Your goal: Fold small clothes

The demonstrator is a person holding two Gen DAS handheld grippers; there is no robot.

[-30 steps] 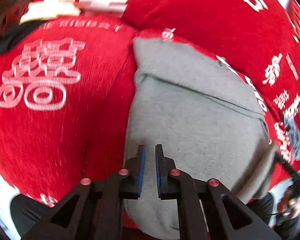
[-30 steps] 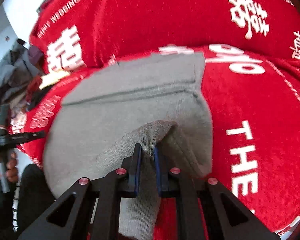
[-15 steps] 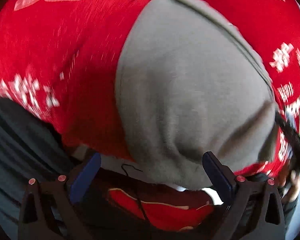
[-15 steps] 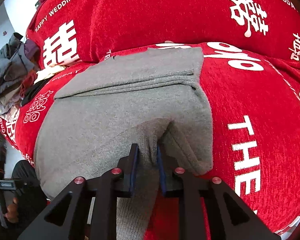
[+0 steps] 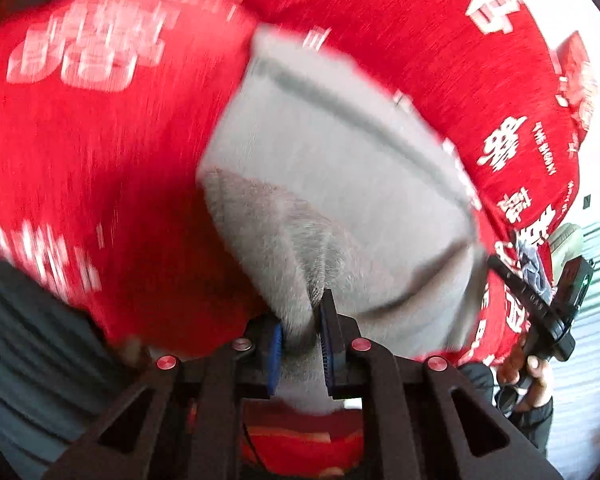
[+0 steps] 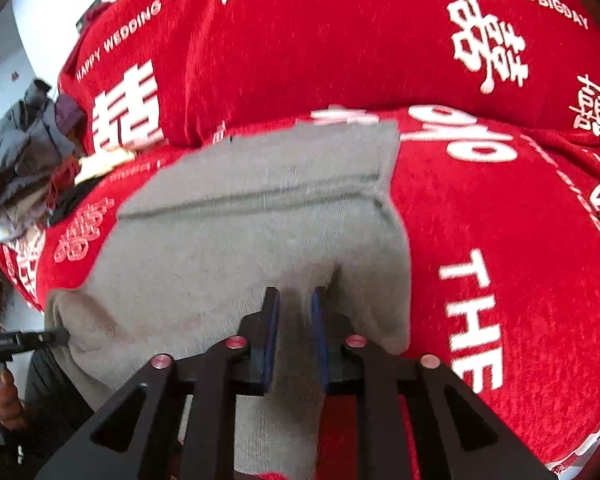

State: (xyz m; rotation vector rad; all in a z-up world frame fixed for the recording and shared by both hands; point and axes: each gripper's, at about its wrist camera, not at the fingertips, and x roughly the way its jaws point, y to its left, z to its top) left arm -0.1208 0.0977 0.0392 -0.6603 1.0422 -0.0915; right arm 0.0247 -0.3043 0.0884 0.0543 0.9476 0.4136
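Red cover right of the grey garment is bare and flat, open passage there. Far side is blocked by a big red cushion that rises right behind the garment's far edge. Left end of the surface is cluttered: a pile of clothes. Left claw closing, right claw closing, each with a pinch of grey cloth between the pads, so the near edge is taken at both corners.
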